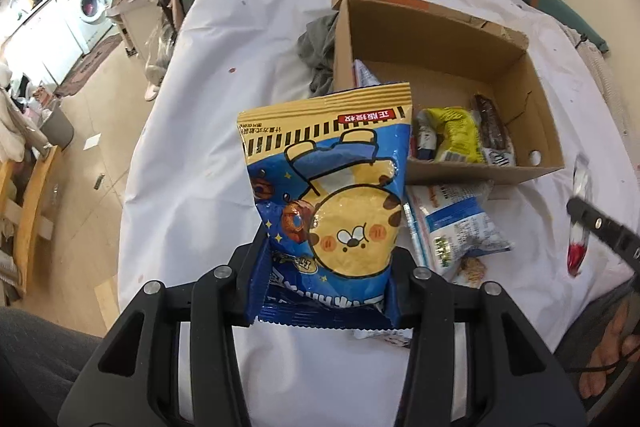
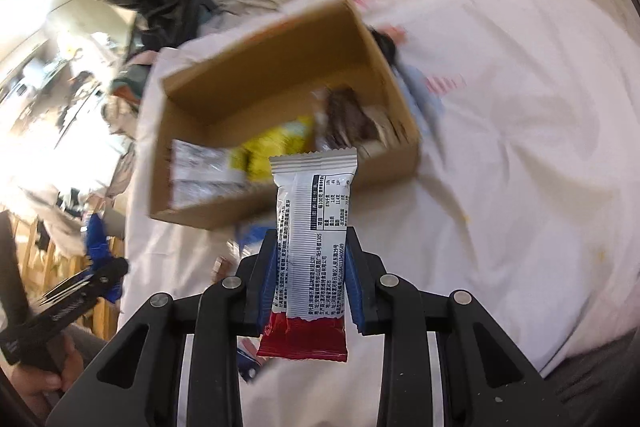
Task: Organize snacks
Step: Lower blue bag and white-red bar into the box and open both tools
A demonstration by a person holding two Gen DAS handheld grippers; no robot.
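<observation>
My left gripper (image 1: 326, 259) is shut on a blue and yellow snack bag (image 1: 332, 179) with a cartoon bear, held above the white sheet in front of the cardboard box (image 1: 440, 39). The box holds a yellow packet (image 1: 456, 135), a brown bar (image 1: 494, 127) and other wrappers. In the right wrist view, my right gripper (image 2: 310, 269) is shut on a slim white and red snack packet (image 2: 312, 247), lifted clear of the bed before the same box (image 2: 304, 67). That gripper (image 1: 600, 223) and its packet (image 1: 578, 223) also show at the left view's right edge.
A white and blue snack packet (image 1: 456, 223) lies on the sheet (image 1: 224, 99) just in front of the box. Grey cloth (image 1: 320, 47) is bunched at the box's left side. The bed edge drops to wooden floor (image 1: 92, 115) on the left. A person's foot (image 1: 608, 347) shows lower right.
</observation>
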